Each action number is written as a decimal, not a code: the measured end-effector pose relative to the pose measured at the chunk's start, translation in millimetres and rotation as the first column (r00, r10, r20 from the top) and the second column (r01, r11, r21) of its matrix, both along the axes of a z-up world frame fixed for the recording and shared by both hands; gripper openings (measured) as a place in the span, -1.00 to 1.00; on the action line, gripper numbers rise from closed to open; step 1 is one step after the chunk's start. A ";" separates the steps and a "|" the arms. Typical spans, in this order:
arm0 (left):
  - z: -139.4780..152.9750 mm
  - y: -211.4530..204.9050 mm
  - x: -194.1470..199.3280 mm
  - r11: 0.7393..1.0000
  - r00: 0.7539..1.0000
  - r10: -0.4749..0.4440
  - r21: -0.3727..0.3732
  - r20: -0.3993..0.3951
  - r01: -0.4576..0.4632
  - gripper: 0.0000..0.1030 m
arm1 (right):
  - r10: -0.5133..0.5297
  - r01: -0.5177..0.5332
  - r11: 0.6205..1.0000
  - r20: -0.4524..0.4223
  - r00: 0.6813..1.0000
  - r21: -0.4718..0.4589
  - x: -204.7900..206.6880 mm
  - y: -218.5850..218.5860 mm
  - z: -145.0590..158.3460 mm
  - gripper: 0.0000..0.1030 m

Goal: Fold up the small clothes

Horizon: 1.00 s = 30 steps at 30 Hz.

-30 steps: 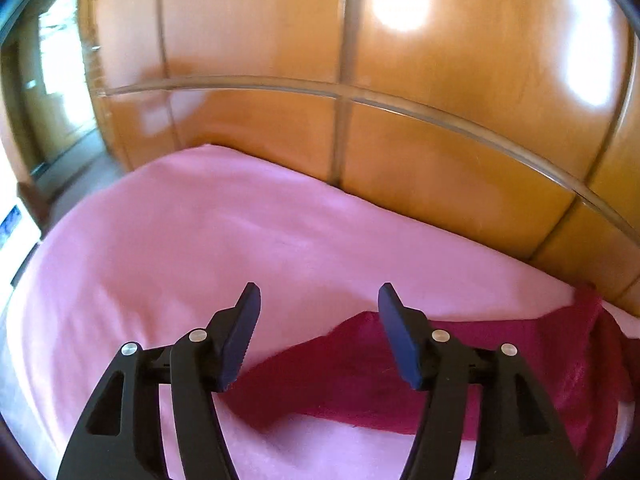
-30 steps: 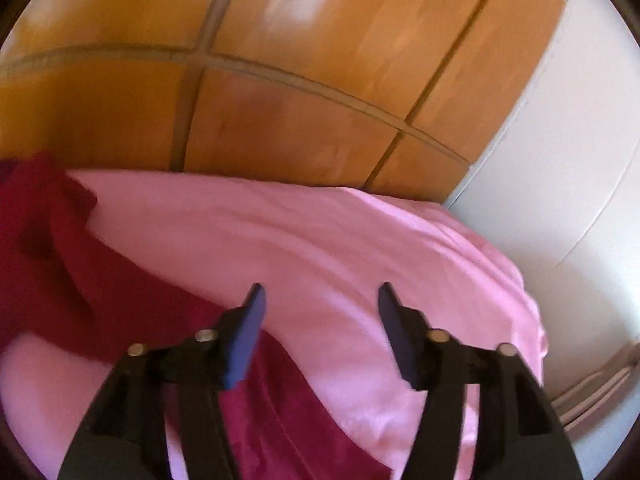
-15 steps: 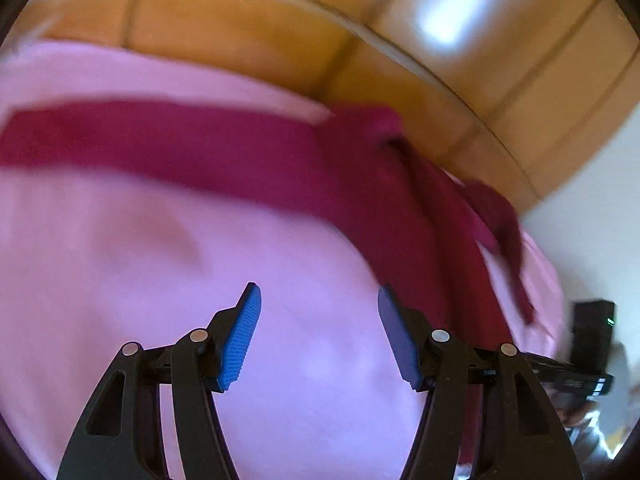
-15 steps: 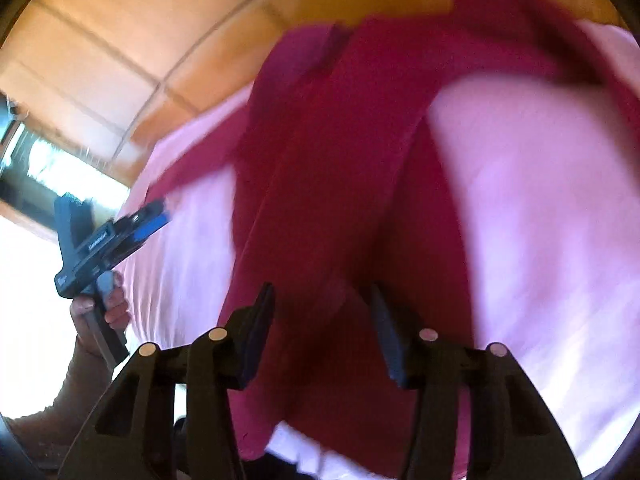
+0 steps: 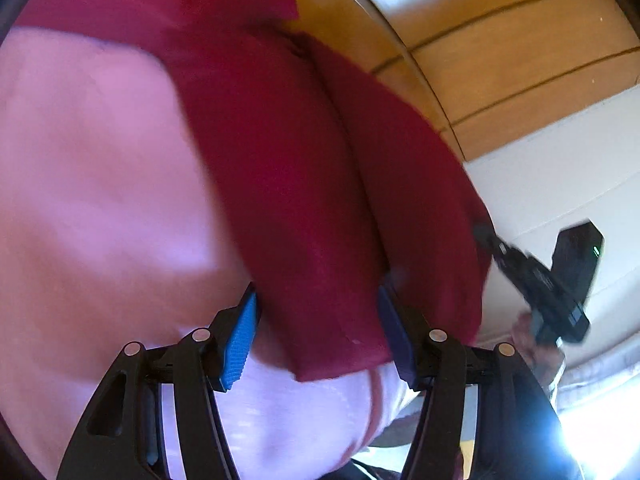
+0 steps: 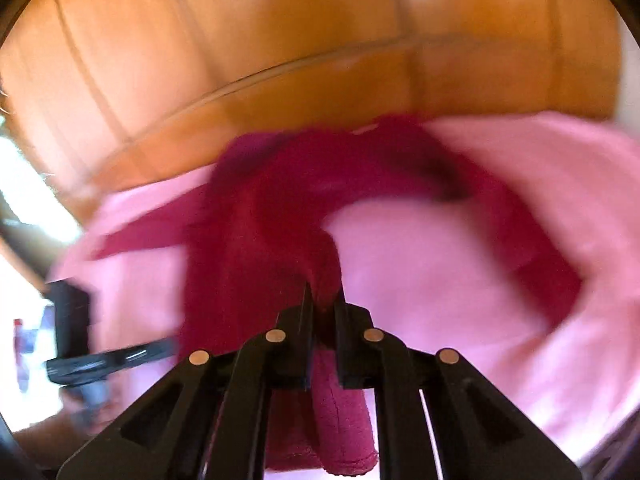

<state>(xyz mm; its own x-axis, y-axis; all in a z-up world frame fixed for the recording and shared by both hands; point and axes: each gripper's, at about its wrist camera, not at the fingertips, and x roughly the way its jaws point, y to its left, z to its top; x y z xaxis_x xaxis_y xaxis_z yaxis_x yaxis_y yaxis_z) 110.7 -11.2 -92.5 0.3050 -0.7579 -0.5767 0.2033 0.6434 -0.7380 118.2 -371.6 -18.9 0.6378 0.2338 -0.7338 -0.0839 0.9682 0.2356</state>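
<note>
a wooden wall [image 6: 304, 40] of panels is seen behind everything, from 9 to 2 o'clock in the right wrist view, with a white wall [image 5: 560, 176] joined to it at 3 o'clock in the left wrist view. one pink blanket [image 5: 88, 184] is spread below the panels and fills the lower half of both views. one red garment [image 5: 288, 168] is laid on the blanket, running from 12 o'clock down to 6 in the left wrist view; a sleeve-like strip is stretched toward 9 o'clock in the right wrist view. two grippers are counted. the left gripper [image 5: 318, 334] is held half open above the garment's near hem, with nothing pressed between its blue pads [image 5: 240, 344]. the right gripper [image 6: 323, 300] is clamped tight on a bunched fold of the garment. each gripper is glimpsed, blurred, at the edge of the other's view.
</note>
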 end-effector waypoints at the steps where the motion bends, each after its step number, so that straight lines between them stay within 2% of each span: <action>1: 0.6 -6.3 -4.6 1.000 1.000 -0.001 0.003 0.012 0.001 0.13 | -0.026 0.026 0.999 -0.004 1.000 -0.025 7.7 -7.1 -3.2 -0.86; 2: 1.5 -9.9 -6.7 1.000 1.000 -0.006 -0.007 0.017 0.006 0.10 | -0.054 0.054 0.997 -0.011 0.998 -0.049 14.1 -14.8 -8.7 -0.86; 3: 1.4 -13.1 -7.3 1.000 1.000 -0.014 -0.021 0.012 0.014 -0.30 | -0.089 0.087 0.993 -0.019 0.996 -0.080 18.5 -23.7 -15.6 -0.86; 4: 2.5 -15.5 -6.9 0.999 0.999 -0.033 -0.027 0.005 0.033 -0.54 | -0.111 0.108 0.989 -0.027 0.993 -0.096 21.4 -26.5 -20.3 -0.86; 6: 14.2 -9.5 -9.6 1.000 0.999 -0.019 -0.023 0.046 0.020 -0.75 | -0.139 0.135 0.986 -0.041 0.989 -0.102 24.3 -38.2 -25.6 -0.87; 10: 60.1 23.0 -16.5 1.000 0.989 -0.010 -0.026 0.144 0.014 -0.81 | -0.114 0.113 0.990 -0.019 0.993 -0.080 18.2 -31.6 -17.3 -0.87; 13: 93.4 61.2 -19.8 1.000 0.985 0.014 -0.012 0.170 -0.012 -0.82 | -0.054 0.054 0.997 0.005 0.999 -0.048 -0.9 -31.6 3.7 -0.87; 16: 120.3 106.5 -31.1 0.999 0.988 0.034 0.035 0.149 -0.040 -0.82 | 0.014 -0.014 1.000 0.003 1.000 -0.004 -18.1 -20.7 13.6 -0.87; 21: 137.3 161.7 -47.3 0.985 0.989 0.100 0.128 0.108 -0.113 -0.82 | 0.074 -0.071 0.996 -0.059 0.996 0.051 -52.0 -6.2 5.7 -0.87; 23: 128.6 169.8 -54.9 0.977 0.987 0.116 0.168 0.109 -0.134 -0.82 | 0.091 -0.085 0.994 -0.100 0.991 0.063 -63.7 -0.1 -5.9 -0.87; 25: 103.4 160.5 -54.0 0.969 0.991 0.109 0.212 0.084 -0.124 -0.81 | 0.096 -0.091 0.995 -0.156 0.983 0.043 -71.2 5.2 -25.0 -0.87; 29: 51.7 145.6 -67.7 0.956 0.999 0.048 0.290 -0.009 -0.043 -0.79 | 0.102 -0.109 0.994 -0.237 0.966 -0.017 -80.6 11.8 -57.9 -0.87; 30: 40.8 142.2 -67.2 0.942 0.998 0.055 0.333 -0.028 -0.043 -0.79 | 0.102 -0.114 0.993 -0.251 0.963 -0.032 -81.3 10.0 -63.7 -0.87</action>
